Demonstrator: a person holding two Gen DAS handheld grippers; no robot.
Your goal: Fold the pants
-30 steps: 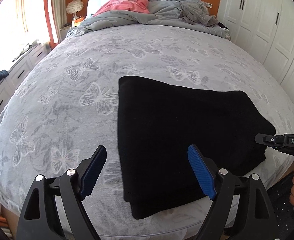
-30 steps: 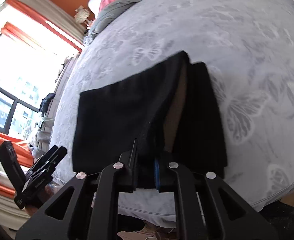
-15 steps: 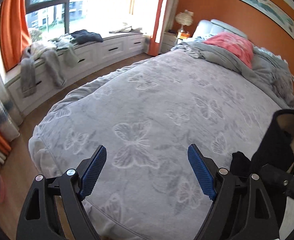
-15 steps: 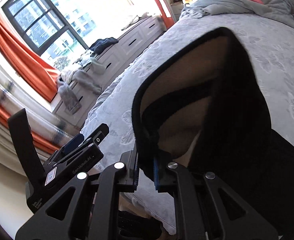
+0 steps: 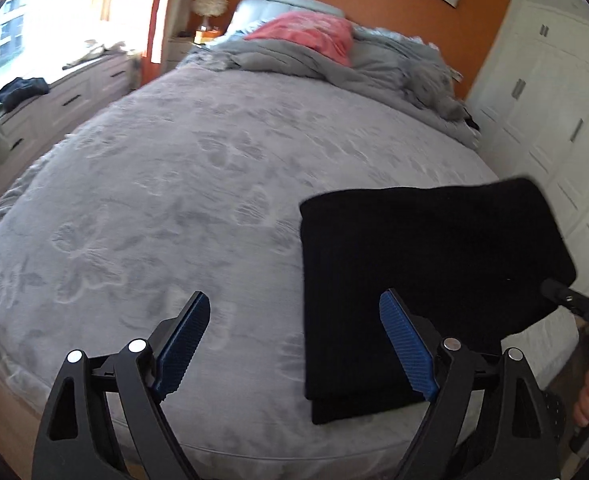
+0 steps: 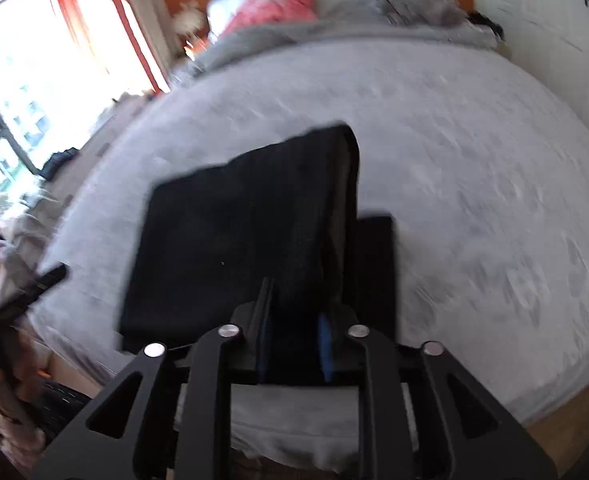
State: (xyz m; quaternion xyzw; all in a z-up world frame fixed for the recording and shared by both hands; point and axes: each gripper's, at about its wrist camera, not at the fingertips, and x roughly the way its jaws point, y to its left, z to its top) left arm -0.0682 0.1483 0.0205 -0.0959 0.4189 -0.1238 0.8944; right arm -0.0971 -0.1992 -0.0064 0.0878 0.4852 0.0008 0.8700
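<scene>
The black pants (image 5: 422,276) lie folded in a thick rectangle on the grey butterfly bedspread (image 5: 198,184) near the bed's front right edge. My left gripper (image 5: 294,344) is open and empty, just above the bedspread, with its right finger over the pants' left edge. My right gripper (image 6: 294,332) is closed on the pants' near right edge (image 6: 306,264), and a fold of cloth stands up between its fingers. The right gripper also shows in the left wrist view (image 5: 574,304) at the pants' right side.
Rumpled grey bedding (image 5: 374,68) and a pink pillow (image 5: 310,32) lie at the head of the bed. White wardrobes (image 5: 566,112) stand to the right. A window seat with drawers and clothes (image 5: 34,96) runs along the left. The bed's front edge (image 6: 302,440) is close below me.
The right gripper lifted the pants off the bed and has lowered them back, still gripping the edge. The left gripper swung left and has come back toward the pants, still open.
</scene>
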